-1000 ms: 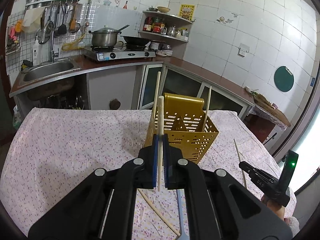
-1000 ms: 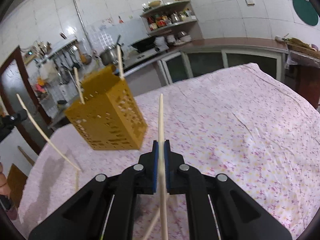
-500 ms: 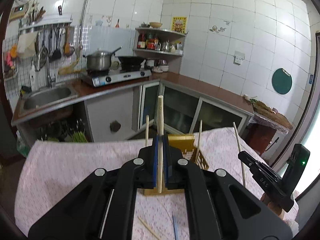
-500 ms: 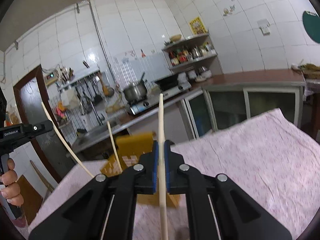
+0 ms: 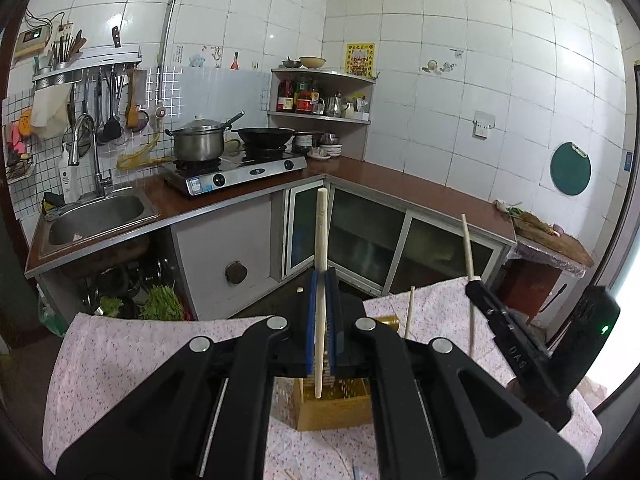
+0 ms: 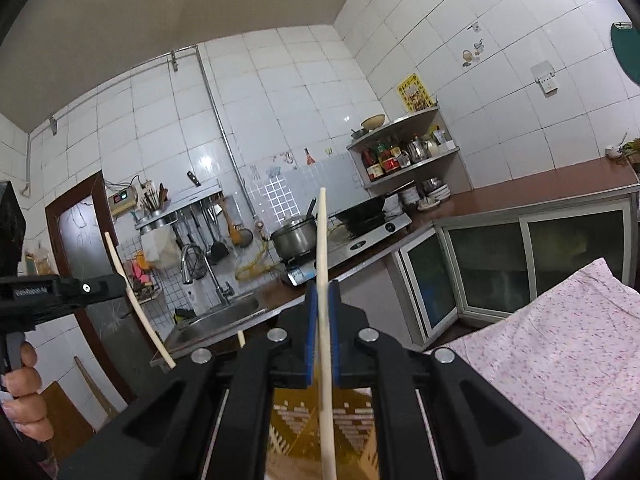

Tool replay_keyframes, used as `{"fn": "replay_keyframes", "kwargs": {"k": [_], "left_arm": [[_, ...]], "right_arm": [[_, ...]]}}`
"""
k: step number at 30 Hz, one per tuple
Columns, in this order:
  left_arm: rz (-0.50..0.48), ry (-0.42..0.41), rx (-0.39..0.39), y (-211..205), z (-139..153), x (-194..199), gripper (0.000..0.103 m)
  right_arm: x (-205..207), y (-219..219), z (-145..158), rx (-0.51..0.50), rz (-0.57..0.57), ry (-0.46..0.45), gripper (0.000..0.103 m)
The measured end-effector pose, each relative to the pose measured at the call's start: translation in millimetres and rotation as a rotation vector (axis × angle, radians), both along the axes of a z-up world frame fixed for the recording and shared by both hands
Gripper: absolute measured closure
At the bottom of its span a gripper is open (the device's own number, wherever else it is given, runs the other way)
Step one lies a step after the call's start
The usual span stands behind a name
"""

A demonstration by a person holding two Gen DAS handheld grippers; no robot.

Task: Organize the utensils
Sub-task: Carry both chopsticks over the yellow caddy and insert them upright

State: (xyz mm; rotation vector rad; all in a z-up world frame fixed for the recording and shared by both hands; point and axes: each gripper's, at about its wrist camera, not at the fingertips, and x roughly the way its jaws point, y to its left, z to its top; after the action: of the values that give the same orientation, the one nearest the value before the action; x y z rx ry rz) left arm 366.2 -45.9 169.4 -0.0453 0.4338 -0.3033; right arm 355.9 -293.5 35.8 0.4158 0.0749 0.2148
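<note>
My left gripper (image 5: pixel 321 280) is shut on a pale wooden chopstick (image 5: pixel 321 240) that stands upright between its blue pads. Its lower end hangs over the yellow perforated utensil holder (image 5: pixel 332 412) on the table, mostly hidden behind the gripper. Another chopstick (image 5: pixel 409 312) sticks out of the holder. My right gripper (image 6: pixel 321 292) is shut on a second chopstick (image 6: pixel 322 240), also upright, with the yellow holder (image 6: pixel 352 428) just below it. In the left wrist view the right gripper (image 5: pixel 476 284) shows at the right with its chopstick (image 5: pixel 467 248). In the right wrist view the left gripper (image 6: pixel 116 284) shows at the left with its chopstick (image 6: pixel 136 304).
A table with a pink flowered cloth (image 5: pixel 120 360) carries the holder, and loose utensils lie at its near edge (image 5: pixel 356 472). Behind are a counter with a sink (image 5: pixel 96 216), a stove with a pot (image 5: pixel 198 142) and a wok, and a corner shelf (image 5: pixel 320 96). A person's hand (image 6: pixel 24 400) holds the left gripper.
Both grippers have risen with their chopsticks still held. The holder has dropped to the bottom of both views, and the right view has tilted up from the table to the kitchen wall.
</note>
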Motion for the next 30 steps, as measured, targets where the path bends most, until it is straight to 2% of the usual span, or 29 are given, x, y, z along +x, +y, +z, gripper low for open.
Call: {"fn": "replay_keyframes", "kwargs": {"k": [6, 14, 22, 30], "left_arm": [[-0.020, -0.003, 0.000, -8, -5, 16, 0.100], [-0.016, 0.048, 0.012, -9, -46, 43, 0.100], [-0.025, 0.045, 0.018, -17, -91, 52, 0.100], [-0.023, 0.051, 0.026, -15, -112, 56, 0.100]], "right_arm": [[17, 14, -1, -0.016, -0.024, -0.064, 0.097], [31, 22, -9, -0.054, -0.074, -0.080, 0.097], [36, 28, -11, -0.083, -0.118, -0.094, 0.097], [39, 31, -14, -0.082, -0.130, -0.109, 0.097]]}}
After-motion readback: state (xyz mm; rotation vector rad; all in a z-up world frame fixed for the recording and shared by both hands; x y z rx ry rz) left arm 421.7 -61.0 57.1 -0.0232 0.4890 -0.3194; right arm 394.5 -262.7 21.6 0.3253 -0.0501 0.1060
